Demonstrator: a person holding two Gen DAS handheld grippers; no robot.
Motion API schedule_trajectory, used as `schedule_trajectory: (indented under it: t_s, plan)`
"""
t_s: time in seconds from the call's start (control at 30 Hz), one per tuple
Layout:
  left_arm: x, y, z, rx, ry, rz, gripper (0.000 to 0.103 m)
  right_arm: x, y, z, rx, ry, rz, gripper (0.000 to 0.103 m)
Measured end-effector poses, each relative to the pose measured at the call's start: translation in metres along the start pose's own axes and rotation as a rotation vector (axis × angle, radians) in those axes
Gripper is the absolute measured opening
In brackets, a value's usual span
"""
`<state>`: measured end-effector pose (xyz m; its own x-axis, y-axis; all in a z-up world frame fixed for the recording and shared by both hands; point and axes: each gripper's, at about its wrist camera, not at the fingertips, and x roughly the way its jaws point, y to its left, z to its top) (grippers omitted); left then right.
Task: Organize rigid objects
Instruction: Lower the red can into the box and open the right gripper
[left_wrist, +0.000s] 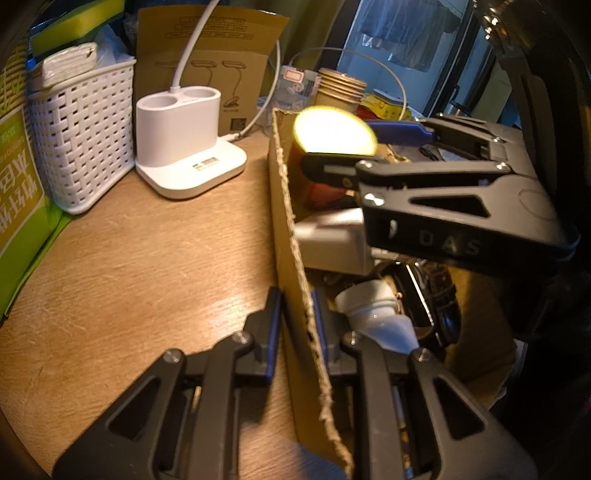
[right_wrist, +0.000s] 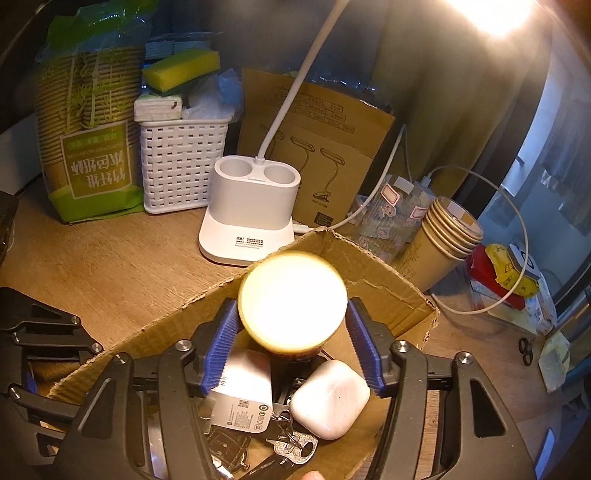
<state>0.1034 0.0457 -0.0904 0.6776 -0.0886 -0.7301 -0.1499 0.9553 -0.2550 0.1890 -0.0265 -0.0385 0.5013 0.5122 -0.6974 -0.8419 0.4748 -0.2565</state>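
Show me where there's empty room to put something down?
Bare wood on the table between the white basket, the lamp base and the cardboard box. The box is crowded inside, and the back edge is packed.

Earbud case (right_wrist: 329, 399) and keys (right_wrist: 295, 448) in box (right_wrist: 388, 291), lamp base (right_wrist: 251, 210) behind

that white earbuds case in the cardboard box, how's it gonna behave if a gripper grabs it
The earbuds case looks like glossy, rounded hard plastic, so flat pads may slip or squirt it sideways. It seems small and hollow, probably light. It lies tilted on the keys and other clutter, so a nudge would likely make it rock or slide rather than stay put.
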Motion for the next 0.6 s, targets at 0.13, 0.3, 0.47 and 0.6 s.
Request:
schedule_trajectory:
  t_s: [0.13,0.3,0.47,0.6]
  plan:
    - [0.001,-0.001,-0.001,0.0,0.0,0.001,0.018,-0.001,-0.001,-0.001,0.008,0.0,0.008,0.065]
    - [0.001,-0.001,-0.001,0.0,0.0,0.001,0.018,-0.004,-0.004,-0.002,0.031,-0.012,0.008,0.065]
    - [0.001,-0.001,-0.001,0.001,-0.001,0.001,0.018,-0.012,-0.007,-0.003,0.058,-0.034,0.003,0.065]
    - [0.001,0.0,-0.001,0.002,-0.001,0.001,0.018,-0.021,-0.008,-0.006,0.084,-0.048,-0.009,0.065]
